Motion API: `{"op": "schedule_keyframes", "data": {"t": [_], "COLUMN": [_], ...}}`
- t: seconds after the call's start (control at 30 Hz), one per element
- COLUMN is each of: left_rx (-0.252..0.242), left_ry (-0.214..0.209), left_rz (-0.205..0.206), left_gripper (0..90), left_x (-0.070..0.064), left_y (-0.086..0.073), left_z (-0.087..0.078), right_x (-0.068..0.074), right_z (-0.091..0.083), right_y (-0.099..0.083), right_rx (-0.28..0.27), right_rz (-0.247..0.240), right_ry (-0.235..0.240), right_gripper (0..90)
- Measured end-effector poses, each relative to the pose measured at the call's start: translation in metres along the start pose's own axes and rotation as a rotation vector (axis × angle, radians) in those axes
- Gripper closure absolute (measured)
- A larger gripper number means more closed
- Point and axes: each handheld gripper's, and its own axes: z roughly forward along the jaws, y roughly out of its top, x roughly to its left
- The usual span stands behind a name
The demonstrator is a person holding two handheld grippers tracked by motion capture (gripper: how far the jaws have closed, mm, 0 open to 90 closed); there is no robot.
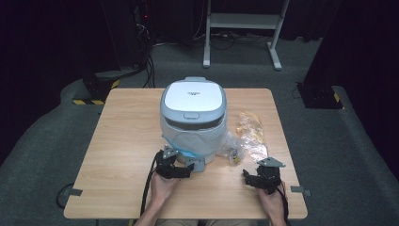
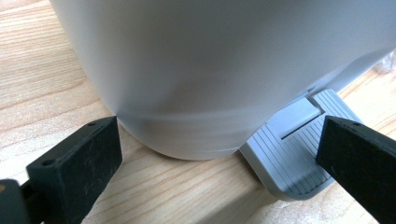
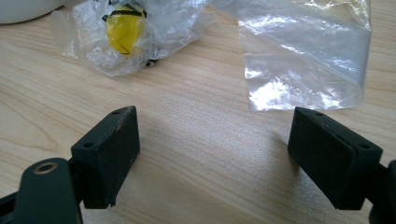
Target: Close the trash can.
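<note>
A small dark mark is seen on the lid of the white pedal bin (image 1: 193,117), too small to be read. The bin is stood at the middle of the wooden table (image 1: 122,141), its grey foot pedal (image 2: 292,154) projecting at the near side. Crumpled clear plastic bags (image 1: 247,136) are laid just beside the bin on its right, one enclosing a yellow object (image 3: 122,29) with black markings that cannot be read. The left gripper (image 1: 175,170) is held low against the bin's base, jaws spread wide, one by the bin wall and one over the pedal, nothing grasped. The right gripper (image 1: 260,180) is rested near the table's front edge, jaws released, well short of the bags.
</note>
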Motion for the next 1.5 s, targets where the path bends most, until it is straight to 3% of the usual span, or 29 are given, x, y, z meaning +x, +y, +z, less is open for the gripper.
{"op": "schedule_keyframes", "data": {"t": [0.6, 1.03, 1.23, 1.5], "left_rx": [0.031, 0.043, 0.043, 0.039], "left_ry": [0.040, 0.045, 0.045, 0.049], "left_rz": [0.035, 0.022, 0.020, 0.012], "left_gripper": [1.3, 2.2, 2.6, 3.5], "left_x": [-0.003, -0.005, -0.005, -0.006], "left_y": [0.001, 0.001, 0.001, 0.000], "left_z": [0.002, 0.004, 0.003, 0.003], "right_x": [0.000, -0.001, -0.001, 0.006], "right_z": [0.000, -0.003, -0.009, -0.021], "right_y": [0.000, -0.003, -0.005, 0.002], "right_rx": [0.001, -0.001, -0.030, -0.092], "right_rz": [-0.001, -0.008, 0.011, 0.000], "right_ry": [0.004, 0.019, 0.035, 0.064], "right_gripper": [16.4, 18.4, 19.3, 22.1]}}
